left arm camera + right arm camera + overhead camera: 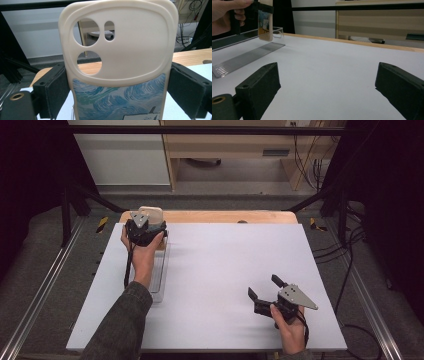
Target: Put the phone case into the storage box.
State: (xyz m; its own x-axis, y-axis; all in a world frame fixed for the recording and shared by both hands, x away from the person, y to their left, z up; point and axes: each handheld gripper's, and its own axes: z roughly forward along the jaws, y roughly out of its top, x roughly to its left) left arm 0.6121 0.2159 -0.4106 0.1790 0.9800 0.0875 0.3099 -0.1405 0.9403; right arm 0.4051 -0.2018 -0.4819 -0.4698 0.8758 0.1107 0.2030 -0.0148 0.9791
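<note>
A cream phone case (130, 50) with camera cut-outs and a blue swirl picture stands upright between the jaws of my left gripper (117, 85), which is shut on its two side edges. In the high view this gripper (142, 227) holds the case (151, 213) at the table's far left, above the far end of a clear ribbed plastic rack (159, 275). My right gripper (263, 286) rests near the front right, open, with nothing between its jaws. From the right gripper view (329, 85) the case (265, 22) hangs over the rack (244, 60), its lower edge close to it.
The white tabletop (225, 270) has a wooden strip (225, 216) along its far edge. Metal rails (40, 290) run along both sides of the table. Behind it stand a wooden shelf unit (240, 145) and hanging cables (312, 165).
</note>
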